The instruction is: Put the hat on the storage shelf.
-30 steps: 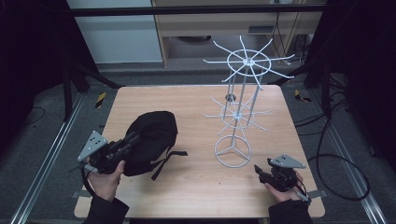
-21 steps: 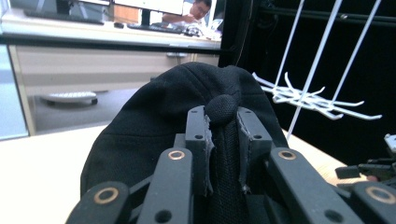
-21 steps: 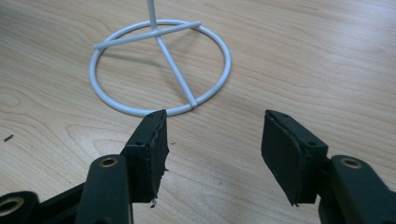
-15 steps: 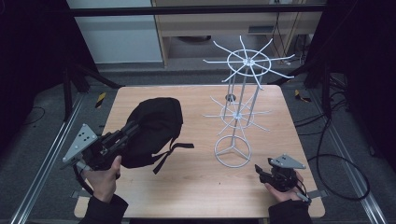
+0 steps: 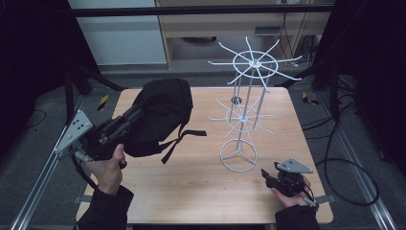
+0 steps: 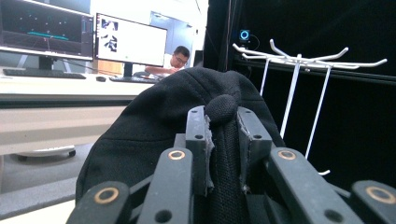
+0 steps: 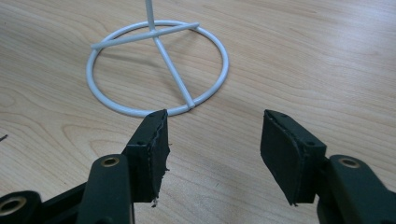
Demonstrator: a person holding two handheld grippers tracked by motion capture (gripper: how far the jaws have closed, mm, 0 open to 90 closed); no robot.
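Observation:
A black bag [image 5: 160, 110] with dangling straps is lifted off the left half of the wooden table [image 5: 191, 187]. My left gripper [image 5: 131, 115] is shut on a fold of its fabric, and in the left gripper view the black bag [image 6: 154, 135] bulges between and above the jaws of my left gripper [image 6: 222, 126]. A white wire rack [image 5: 249, 100] with two tiers of hook arms stands right of centre on a ring base [image 5: 238, 155]. My right gripper [image 5: 268, 175] rests low near the table's front right. In the right gripper view my right gripper [image 7: 212, 140] stands open just short of the ring base [image 7: 159, 65].
A strap [image 5: 184, 139] hangs from the bag toward the table's middle. A small dark round mark [image 5: 236, 100] lies on the table behind the rack. Black cables [image 5: 344, 163] run on the floor at the right. A metal rail [image 5: 38, 191] borders the table's left side.
My left gripper has raised the bag up and toward the back of the table, clear of the surface. The right gripper has stayed still.

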